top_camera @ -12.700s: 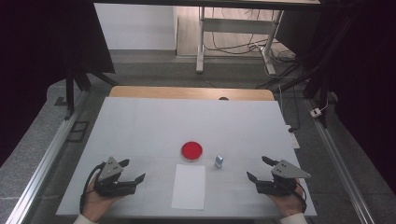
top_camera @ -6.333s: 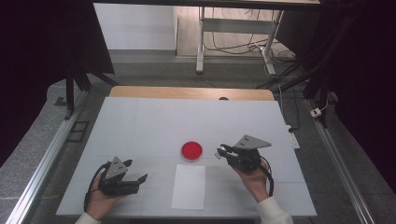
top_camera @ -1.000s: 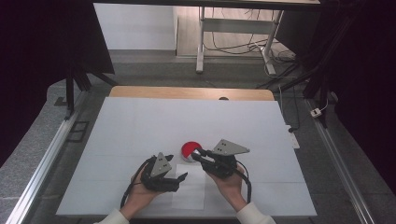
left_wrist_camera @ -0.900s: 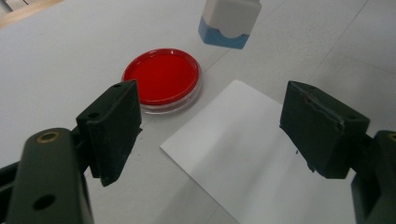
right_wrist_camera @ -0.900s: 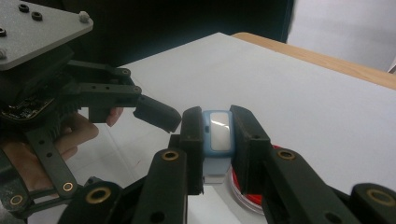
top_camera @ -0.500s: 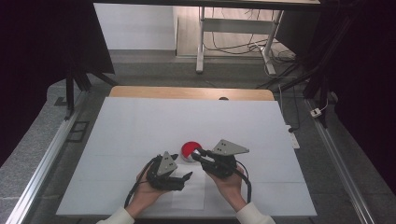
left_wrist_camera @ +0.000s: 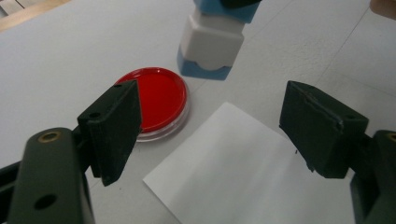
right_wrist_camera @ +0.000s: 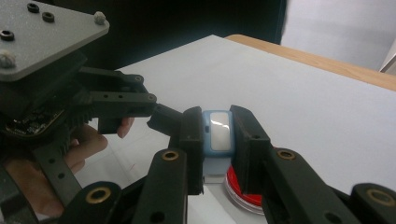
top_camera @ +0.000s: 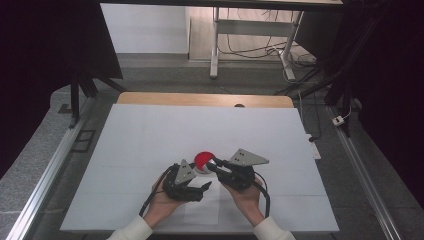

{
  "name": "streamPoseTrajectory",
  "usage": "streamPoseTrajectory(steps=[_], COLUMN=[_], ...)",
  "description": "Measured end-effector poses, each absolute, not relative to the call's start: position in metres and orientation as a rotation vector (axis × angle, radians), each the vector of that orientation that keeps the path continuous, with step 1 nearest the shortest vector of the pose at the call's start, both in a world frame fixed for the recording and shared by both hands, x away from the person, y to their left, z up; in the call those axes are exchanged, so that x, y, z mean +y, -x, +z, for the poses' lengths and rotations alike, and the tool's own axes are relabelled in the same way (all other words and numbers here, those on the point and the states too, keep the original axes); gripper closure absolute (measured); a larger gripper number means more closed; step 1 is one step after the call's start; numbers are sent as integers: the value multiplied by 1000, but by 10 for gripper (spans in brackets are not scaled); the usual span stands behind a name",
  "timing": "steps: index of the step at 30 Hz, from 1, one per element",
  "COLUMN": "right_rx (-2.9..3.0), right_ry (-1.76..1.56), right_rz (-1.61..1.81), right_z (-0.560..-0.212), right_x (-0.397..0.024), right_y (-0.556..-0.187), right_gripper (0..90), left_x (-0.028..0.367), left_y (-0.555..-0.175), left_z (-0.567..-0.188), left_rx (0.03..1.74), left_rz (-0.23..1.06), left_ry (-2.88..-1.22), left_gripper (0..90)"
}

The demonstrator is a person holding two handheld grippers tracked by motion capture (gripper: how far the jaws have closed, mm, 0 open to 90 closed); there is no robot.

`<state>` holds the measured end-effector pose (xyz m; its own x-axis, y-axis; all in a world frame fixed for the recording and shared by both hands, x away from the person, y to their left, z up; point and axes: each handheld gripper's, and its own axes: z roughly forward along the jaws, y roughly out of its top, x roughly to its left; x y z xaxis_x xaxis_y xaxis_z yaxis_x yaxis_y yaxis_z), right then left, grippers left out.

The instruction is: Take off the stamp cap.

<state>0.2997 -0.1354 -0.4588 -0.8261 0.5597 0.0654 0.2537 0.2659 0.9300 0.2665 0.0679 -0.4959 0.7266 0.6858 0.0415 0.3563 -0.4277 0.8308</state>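
Two hands work close together at the near middle of a white counter (top_camera: 150, 135).

The right gripper (right_wrist_camera: 218, 135) is clamped on a small blue-and-white plastic stamp (right_wrist_camera: 218, 130), with one black jaw pressed against each side of its body. About twelve seconds ago this stamp stood alone on the counter, right of the dish, while both grippers waited at the near corners. By six seconds ago the right gripper had gone to it. Now the stamp is carried, and in the left gripper view it (left_wrist_camera: 212, 44) hangs just beyond the round red ink-pad dish with a clear rim (left_wrist_camera: 156, 100), near its far edge; whether its foot touches the counter cannot be told.

The left gripper (left_wrist_camera: 210, 126) has its jaws spread wide and holds nothing. Over the same time it has come in from the near left corner, and it now hovers over the far corner of the plain white rectangular sheet of paper (left_wrist_camera: 233, 172), which lies flat just beside the dish. In the last second neither hand has shifted noticeably.

Judging from this, the pick-up is done and inking looks like the step in hand. The free left gripper seems placed to steady the paper for stamping.
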Motion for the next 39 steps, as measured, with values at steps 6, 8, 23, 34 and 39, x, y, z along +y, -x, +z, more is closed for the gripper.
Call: streamPoseTrajectory(steps=[6,8,23,34,39], right_rx=[2249,2249,2258,2271,2273], right_ry=[-755,-758,-771,-777,-784], right_rz=[1593,1593,1591,1587,1599], right_z=[-457,-458,-462,-464,-465], right_x=[-136,-136,-135,-134,-134], right_y=[-299,-300,-300,-300,-301], right_gripper=[747,747,747,747,747], left_x=[63,62,55,56,56], left_y=[-267,-267,-270,-270,-271], left_z=[-496,-496,-502,-502,-503], left_rx=[782,775,793,778,770], left_rz=[476,479,579,628,653], left_ry=[-2045,-2047,-2068,-2066,-2068], left_gripper=[210,211,322,442,485])
